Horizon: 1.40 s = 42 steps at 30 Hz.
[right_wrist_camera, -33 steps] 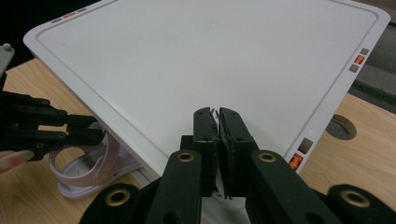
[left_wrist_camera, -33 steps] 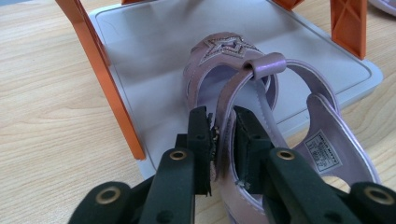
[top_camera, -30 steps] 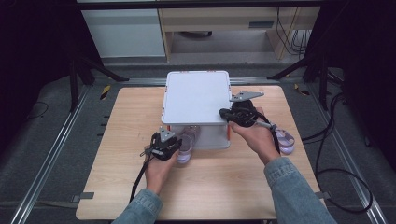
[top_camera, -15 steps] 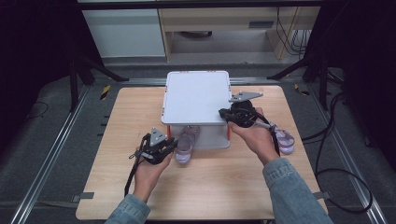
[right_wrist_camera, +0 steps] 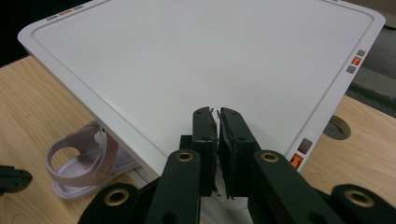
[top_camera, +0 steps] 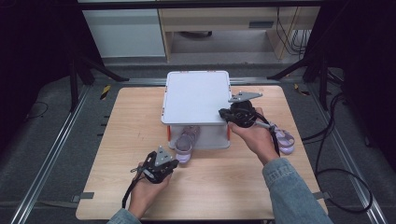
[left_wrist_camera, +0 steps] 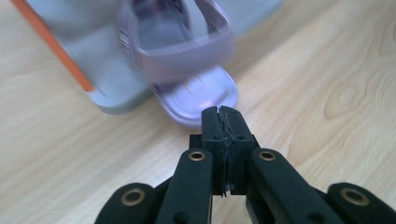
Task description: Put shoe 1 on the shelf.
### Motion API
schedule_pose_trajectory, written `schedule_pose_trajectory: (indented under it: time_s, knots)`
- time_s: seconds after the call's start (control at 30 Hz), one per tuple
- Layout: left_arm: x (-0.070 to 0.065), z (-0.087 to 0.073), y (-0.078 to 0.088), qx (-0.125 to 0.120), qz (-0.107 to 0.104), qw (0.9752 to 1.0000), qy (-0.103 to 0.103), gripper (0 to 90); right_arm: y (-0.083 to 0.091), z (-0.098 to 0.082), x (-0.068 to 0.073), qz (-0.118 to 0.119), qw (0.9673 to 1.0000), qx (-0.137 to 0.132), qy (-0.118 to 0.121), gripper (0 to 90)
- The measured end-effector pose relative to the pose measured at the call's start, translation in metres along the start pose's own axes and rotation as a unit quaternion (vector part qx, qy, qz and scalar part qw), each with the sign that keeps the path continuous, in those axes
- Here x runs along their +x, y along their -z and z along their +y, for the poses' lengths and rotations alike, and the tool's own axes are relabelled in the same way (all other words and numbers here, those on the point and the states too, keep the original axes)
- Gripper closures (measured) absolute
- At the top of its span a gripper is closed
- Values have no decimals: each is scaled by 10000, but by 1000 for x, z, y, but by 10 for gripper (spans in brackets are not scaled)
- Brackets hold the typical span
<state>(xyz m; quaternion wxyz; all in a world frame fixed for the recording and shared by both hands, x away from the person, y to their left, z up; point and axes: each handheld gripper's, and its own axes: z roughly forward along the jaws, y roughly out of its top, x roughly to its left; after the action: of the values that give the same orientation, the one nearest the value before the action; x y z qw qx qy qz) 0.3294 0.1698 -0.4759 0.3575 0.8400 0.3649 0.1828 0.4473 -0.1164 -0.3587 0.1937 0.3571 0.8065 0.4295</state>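
Left gripper (top_camera: 173, 163), jaws together, near the table's front edge beside a lilac plastic sandal (top_camera: 186, 142); right gripper (top_camera: 224, 113), jaws together, over the white plastic box lid (top_camera: 196, 95)

A recording rig in a lab

I work at a wooden table (top_camera: 116, 140) that stands alone on a grey floor (top_camera: 46, 140), with metal rails (top_camera: 51, 154) running along both its sides. Black stands (top_camera: 77, 70) rise at the left and right, and dark curtains (top_camera: 28, 46) close off the space around me. Black cables (top_camera: 336, 154) loop over the floor on the right, and strips of tape (top_camera: 105, 92) mark the floor near the table's far corners. Beyond the table sits plain office furniture: a white cabinet (top_camera: 123, 32) and a pale wooden shelf unit (top_camera: 219, 28) with wires hanging at its end. Nothing here looks homely; it reads as a staged test space.
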Motion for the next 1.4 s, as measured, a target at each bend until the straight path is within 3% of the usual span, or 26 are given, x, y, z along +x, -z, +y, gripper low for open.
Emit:
schedule_pose_trajectory:
  time_s: [0.3, 0.37, 0.6, 1.27, 1.4]
  knots:
    - [-1, -4, -12, 178, -36, 9998, -48, 892, 0, -1, 0, 13, 10000, -36, -1, 851]
    - [-2, -4, -16, 230, 16, 9996, -153, 892, 0, -2, -1, 19, 10000, -64, -10, 851]
    - [-1, -1, -23, 216, 42, 9996, -185, 895, 0, -2, -1, 29, 10000, -69, -8, 851]
    - [11, 24, -61, 88, 157, 9998, 88, 895, 0, -3, -2, 66, 9999, -114, -16, 852]
    - [15, 26, -65, 54, 84, 9997, 226, 895, 0, -3, -2, 72, 9999, -124, -20, 853]
